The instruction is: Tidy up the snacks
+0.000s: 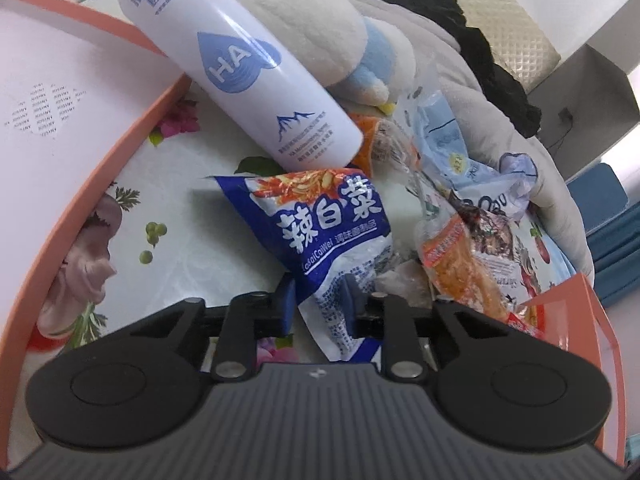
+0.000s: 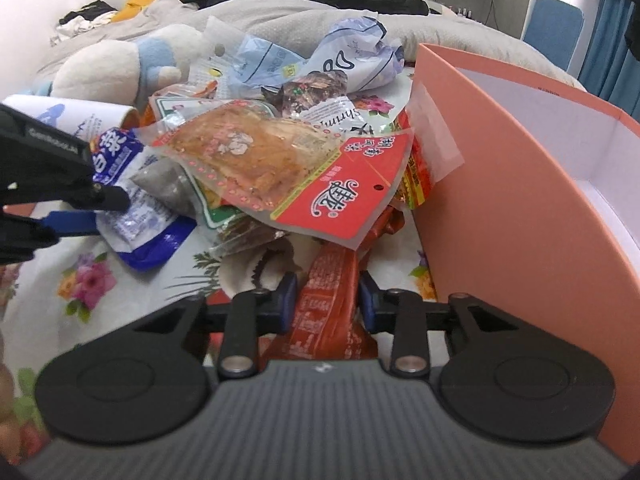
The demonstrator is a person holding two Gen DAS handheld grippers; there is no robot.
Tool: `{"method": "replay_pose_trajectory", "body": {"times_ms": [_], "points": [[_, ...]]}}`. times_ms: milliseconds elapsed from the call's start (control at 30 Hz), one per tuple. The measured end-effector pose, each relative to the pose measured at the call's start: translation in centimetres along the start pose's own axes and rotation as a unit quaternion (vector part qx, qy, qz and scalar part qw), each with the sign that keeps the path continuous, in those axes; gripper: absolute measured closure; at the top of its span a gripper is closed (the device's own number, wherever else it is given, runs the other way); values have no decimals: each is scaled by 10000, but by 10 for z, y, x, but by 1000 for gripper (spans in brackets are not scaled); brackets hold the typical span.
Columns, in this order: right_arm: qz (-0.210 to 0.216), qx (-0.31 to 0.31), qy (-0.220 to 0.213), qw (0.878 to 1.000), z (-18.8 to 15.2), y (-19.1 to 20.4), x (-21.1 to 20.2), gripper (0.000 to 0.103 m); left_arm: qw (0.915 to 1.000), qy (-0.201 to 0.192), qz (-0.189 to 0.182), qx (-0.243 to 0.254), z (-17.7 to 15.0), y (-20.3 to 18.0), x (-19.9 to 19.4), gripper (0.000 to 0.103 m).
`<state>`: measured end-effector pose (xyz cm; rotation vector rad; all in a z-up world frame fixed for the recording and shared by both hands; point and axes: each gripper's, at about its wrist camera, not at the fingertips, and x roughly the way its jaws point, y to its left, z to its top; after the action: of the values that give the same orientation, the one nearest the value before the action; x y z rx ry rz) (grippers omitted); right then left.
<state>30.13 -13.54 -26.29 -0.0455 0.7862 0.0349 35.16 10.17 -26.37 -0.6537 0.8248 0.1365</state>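
A blue and white snack packet [image 1: 332, 224] lies on the floral tablecloth [image 1: 192, 232]. My left gripper [image 1: 321, 302] is shut on its lower end, with a blue pad pressing each side. The right wrist view shows the same grip from the side: the left gripper [image 2: 108, 208] pinches the blue packet [image 2: 136, 232]. My right gripper [image 2: 328, 304] is shut on a long orange-red packet [image 2: 332, 276] that runs out from under a heap of snacks. On top of that heap lies a clear packet with a red label [image 2: 280, 160].
A white spray bottle [image 1: 240, 64] leans over the blue packet, and a plush toy [image 1: 304, 28] lies behind it. A salmon-pink box [image 1: 132, 140] with a white inside stands to the left, and a second pink box [image 2: 500, 160] stands close on the right. More crumpled packets [image 2: 352, 60] lie behind the heap.
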Motion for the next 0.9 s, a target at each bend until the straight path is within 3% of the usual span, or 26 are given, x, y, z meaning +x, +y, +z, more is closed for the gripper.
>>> {"method": "replay_pose_trajectory", "body": {"times_ms": [267, 900], "points": [[333, 262, 106, 9990, -7, -9, -24, 69, 9996, -82, 75, 268, -15, -6, -38, 84], [1176, 511, 76, 9917, -44, -37, -112, 71, 9957, -68, 217, 901, -80, -10, -154, 87]]}}
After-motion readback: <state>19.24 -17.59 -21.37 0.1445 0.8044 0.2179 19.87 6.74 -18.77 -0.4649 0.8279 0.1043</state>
